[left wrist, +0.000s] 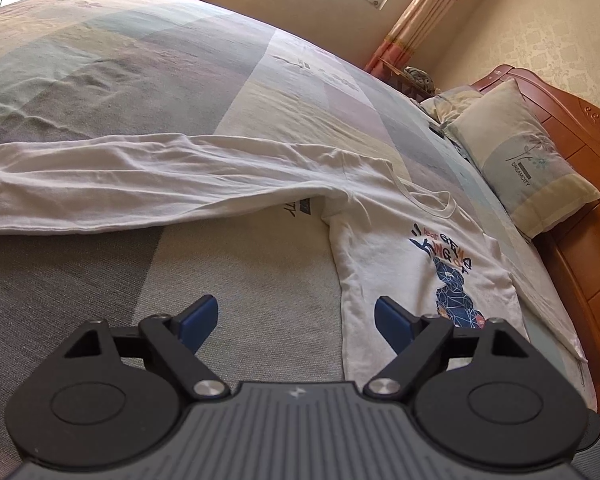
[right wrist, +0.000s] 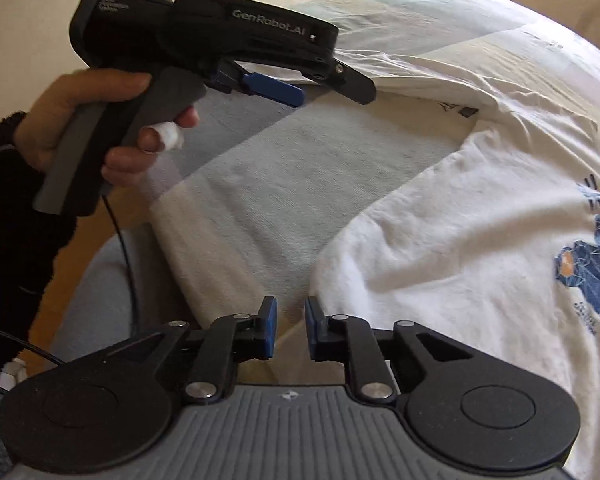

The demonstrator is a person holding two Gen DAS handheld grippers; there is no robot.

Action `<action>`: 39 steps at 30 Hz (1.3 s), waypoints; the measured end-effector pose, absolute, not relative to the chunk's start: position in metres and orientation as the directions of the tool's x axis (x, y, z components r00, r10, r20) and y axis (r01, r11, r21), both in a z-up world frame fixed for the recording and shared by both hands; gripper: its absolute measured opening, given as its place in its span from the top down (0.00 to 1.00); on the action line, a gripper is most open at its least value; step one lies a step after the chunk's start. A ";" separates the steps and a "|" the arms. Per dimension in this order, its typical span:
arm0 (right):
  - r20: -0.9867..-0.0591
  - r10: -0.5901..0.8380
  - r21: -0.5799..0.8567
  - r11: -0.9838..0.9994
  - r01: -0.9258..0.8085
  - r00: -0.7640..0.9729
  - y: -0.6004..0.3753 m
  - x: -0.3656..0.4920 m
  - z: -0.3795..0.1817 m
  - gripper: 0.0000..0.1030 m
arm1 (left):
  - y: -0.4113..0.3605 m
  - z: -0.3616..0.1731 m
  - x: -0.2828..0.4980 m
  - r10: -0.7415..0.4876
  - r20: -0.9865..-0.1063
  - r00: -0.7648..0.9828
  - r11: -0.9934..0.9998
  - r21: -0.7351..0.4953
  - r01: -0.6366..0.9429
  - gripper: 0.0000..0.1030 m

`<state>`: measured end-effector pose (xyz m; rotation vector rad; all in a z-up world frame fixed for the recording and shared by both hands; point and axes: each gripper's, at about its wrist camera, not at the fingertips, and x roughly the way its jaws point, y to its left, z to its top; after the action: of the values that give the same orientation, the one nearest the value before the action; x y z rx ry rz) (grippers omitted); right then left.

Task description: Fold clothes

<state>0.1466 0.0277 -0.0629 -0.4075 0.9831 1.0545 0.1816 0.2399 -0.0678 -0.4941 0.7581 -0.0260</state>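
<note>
A white long-sleeved shirt with a blue printed figure lies face up on the bed. One sleeve stretches out flat to the left. My left gripper hovers open over the bedcover. Its right finger is above the shirt's side edge, and nothing sits between the pads. In the right wrist view the shirt fills the right half. My right gripper hangs just off the shirt's lower corner, open by a narrow gap and holding nothing. A hand holds the left gripper above the sleeve.
The bed carries a pastel patchwork cover. Pillows lean on a wooden headboard at the right. Orange curtains and a window are behind. The bed's near edge drops to the floor, where a black cable hangs.
</note>
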 end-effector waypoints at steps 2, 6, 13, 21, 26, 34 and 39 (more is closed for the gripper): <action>-0.824 0.544 0.162 0.493 -0.855 0.157 0.021 0.149 -0.060 0.81 | 0.235 -0.070 0.186 -0.219 -0.655 0.724 0.886 -0.445 -0.135 0.17; -0.808 0.521 0.109 0.593 -0.798 0.277 -0.009 0.163 -0.050 0.66 | 0.215 -0.071 0.199 -0.299 -0.641 0.707 0.876 -0.478 -0.063 0.17; -0.765 0.343 0.033 0.866 -0.498 0.545 -0.121 0.210 -0.038 0.46 | 0.150 -0.079 0.240 -0.486 -0.620 0.615 0.834 -0.540 0.115 0.17; -0.777 0.193 0.061 0.971 -0.233 0.600 -0.231 0.225 -0.064 0.46 | 0.131 -0.102 0.270 -0.366 -0.690 0.624 0.890 -0.455 0.019 0.17; -0.791 0.129 0.038 0.986 -0.163 0.598 -0.264 0.211 -0.084 0.46 | 0.134 -0.081 0.258 -0.256 -0.743 0.618 0.938 -0.345 -0.026 0.17; -0.689 0.504 0.109 0.782 -0.614 0.521 -0.189 0.155 -0.061 0.46 | 0.102 -0.056 0.221 -0.198 -0.777 0.597 0.976 -0.211 0.049 0.17; -0.683 0.660 0.115 0.521 -0.846 0.313 -0.117 0.121 -0.070 0.46 | 0.106 -0.045 0.197 -0.163 -0.778 0.607 0.981 -0.195 0.013 0.16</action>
<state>0.1214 -0.1170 -0.0703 -0.2863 0.7478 1.0104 0.1970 0.1059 -0.0445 -0.1763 0.9139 -0.1022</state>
